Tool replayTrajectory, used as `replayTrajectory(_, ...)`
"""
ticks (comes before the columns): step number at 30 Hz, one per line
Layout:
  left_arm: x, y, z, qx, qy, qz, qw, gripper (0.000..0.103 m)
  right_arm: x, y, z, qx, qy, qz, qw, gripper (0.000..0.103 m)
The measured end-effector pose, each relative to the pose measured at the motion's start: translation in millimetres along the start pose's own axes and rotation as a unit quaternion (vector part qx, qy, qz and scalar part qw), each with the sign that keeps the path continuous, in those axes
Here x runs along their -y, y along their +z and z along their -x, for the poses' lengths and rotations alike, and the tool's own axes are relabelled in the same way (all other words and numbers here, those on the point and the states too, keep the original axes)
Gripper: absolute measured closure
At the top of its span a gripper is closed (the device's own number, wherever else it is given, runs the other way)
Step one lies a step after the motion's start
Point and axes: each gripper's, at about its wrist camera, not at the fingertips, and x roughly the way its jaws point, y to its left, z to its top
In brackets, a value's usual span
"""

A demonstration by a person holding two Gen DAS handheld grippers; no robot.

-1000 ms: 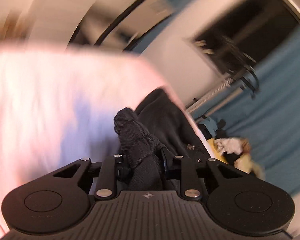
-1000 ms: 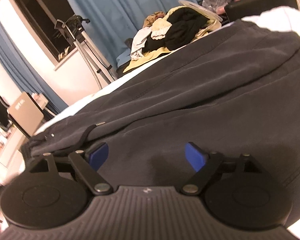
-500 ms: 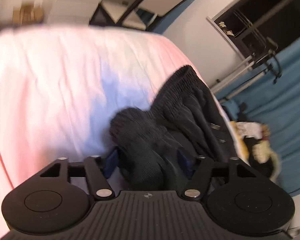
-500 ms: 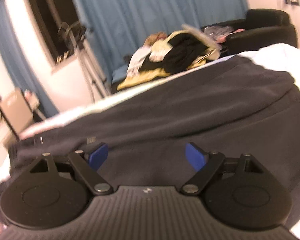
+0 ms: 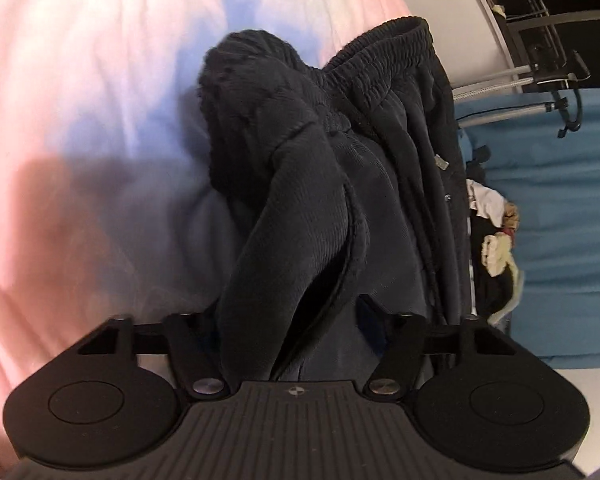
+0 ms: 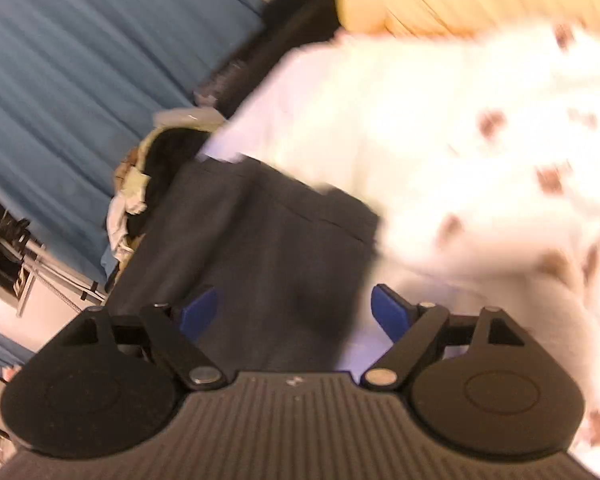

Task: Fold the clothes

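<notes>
Left gripper [image 5: 288,320] closing, half-spread around dark trousers [image 5: 300,208], lower centre. Right gripper [image 6: 296,312] closing, wide, empty; spotted bedding [image 6: 480,152] upper right there only.

Dark navy sweatpants [image 5: 300,184]; pinkish-white bedsheet [image 5: 80,80]; blue curtain [image 6: 80,60].

Blue curtains [image 6: 80,80] hang behind a white-covered bed [image 5: 80,100] and a tripod [image 5: 520,76].
</notes>
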Motion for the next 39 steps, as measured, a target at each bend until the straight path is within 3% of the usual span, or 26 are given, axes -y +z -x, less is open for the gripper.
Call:
replayTrajectory(2, 2.4, 0.7, -4.4, 0.013, 0.001, -0.001, 0.9999, 0.068, 8.1, 0.2, -14.9, -0.003, 0.002, -0.002, 1.000, 0.029)
replayTrajectory(3, 2.8, 0.4, -5.2, 0.019, -0.004, 0.001, 0.9998, 0.080, 9.4, 0.6, -21.4, 0.001, 0.006, -0.005, 1.000, 0.039)
replayTrajectory(5, 2.6, -0.4, 0.6, 0.037, -0.024, 0.009, 0.9990, 0.091, 7.8, 3.2, -34.5, 0.007, 0.016, -0.009, 1.000, 0.060)
replayTrajectory(6, 2.4, -0.9, 4.4, 0.047, -0.039, 0.015, 0.9980, 0.092, 3.7, 4.1, -39.0, 0.011, 0.010, -0.005, 1.000, 0.087)
replayTrajectory(7, 2.6, -1.5, 8.4, 0.057, -0.053, 0.019, 0.9968, 0.093, -1.1, 5.3, -41.1, 0.015, -0.001, 0.001, 1.000, 0.098)
replayTrajectory(16, 8.4, -2.8, 76.8, 0.098, -0.126, 0.002, 0.9873, 0.094, -54.5, 32.9, 42.7, 0.124, 0.074, 0.005, 0.990, 0.099)
replayTrajectory(20, 27.6, 4.3, 89.9, 0.095, -0.120, -0.028, 0.9879, 0.094, -63.1, 39.3, 40.9, 0.121, 0.067, 0.010, 0.990, 0.099)
replayTrajectory(23, 57.6, 16.4, 81.3, 0.090, -0.112, -0.036, 0.9890, 0.094, -76.4, 42.3, 15.4, 0.112, 0.057, -0.003, 0.992, 0.099)
replayTrajectory(29, 142.0, 51.0, 38.4, 0.097, -0.077, -0.060, 0.9905, 0.093, -134.3, 71.0, -50.1, 0.135, 0.041, -0.009, 0.990, 0.099)
replayTrajectory(34, 204.9, 86.5, -33.0, 0.089, -0.032, -0.079, 0.9924, 0.092, -184.6, 95.0, -133.0, 0.134, 0.017, 0.016, 0.991, 0.099)
replayTrajectory(39, 238.7, 110.2, -105.3, 0.088, 0.011, -0.113, 0.9896, 0.092, -208.5, 108.3, -228.5, 0.114, -0.015, 0.052, 0.992, 0.099)
